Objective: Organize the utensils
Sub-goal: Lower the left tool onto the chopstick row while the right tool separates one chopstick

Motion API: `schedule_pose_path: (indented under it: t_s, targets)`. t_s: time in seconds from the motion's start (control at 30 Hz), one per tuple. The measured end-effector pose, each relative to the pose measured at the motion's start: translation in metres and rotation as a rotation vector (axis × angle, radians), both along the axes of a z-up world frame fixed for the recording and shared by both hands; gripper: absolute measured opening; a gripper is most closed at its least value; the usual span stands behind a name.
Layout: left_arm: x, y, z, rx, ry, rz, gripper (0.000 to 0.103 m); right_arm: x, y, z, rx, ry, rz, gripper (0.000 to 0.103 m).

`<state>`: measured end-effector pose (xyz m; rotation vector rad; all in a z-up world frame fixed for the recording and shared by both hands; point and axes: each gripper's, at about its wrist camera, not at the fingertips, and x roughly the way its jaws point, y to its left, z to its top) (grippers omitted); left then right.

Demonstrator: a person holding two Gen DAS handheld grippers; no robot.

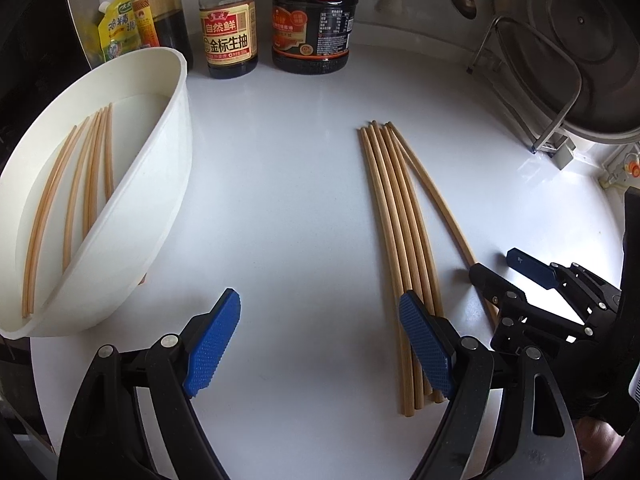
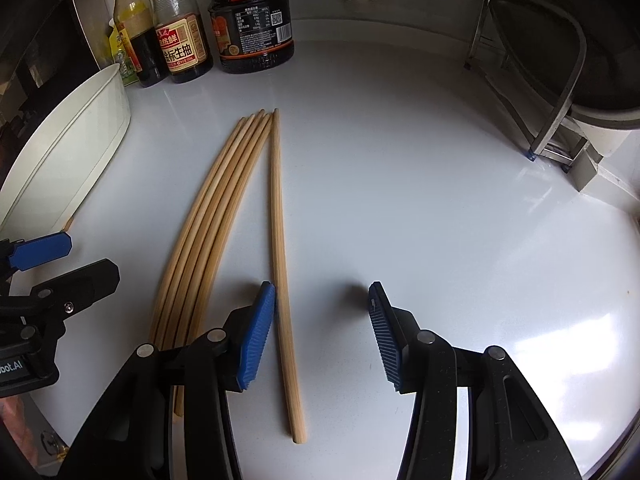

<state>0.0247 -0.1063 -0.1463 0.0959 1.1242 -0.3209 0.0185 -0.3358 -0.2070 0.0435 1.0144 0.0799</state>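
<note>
Several wooden chopsticks (image 1: 394, 216) lie bunched on the white counter; one chopstick (image 1: 434, 196) lies apart to their right. In the right wrist view the bunch (image 2: 208, 216) is left of the single chopstick (image 2: 280, 248). A white tray (image 1: 156, 184) at the left holds several more chopsticks (image 1: 92, 176). My left gripper (image 1: 320, 344) is open and empty, its right finger over the bunch's near ends. My right gripper (image 2: 322, 336) is open, low over the counter, with the single chopstick just inside its left finger (image 2: 256, 336).
Sauce bottles (image 1: 228, 20) stand along the back wall. A metal rack with a pot lid (image 1: 580, 44) stands at the back right. The white tray's wall (image 2: 80, 136) shows at the left of the right wrist view. The right gripper (image 1: 532, 284) shows at the right of the left wrist view.
</note>
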Motion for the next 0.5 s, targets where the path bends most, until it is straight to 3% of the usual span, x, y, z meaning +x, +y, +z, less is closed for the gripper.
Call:
schedule_pose_path:
  t_s: [0.5]
  targets:
    - [-0.001,-0.018,-0.024,0.050,0.022,-0.028,0.080,-0.004,-0.023,-0.002,0.043,-0.022,-0.016,0.047]
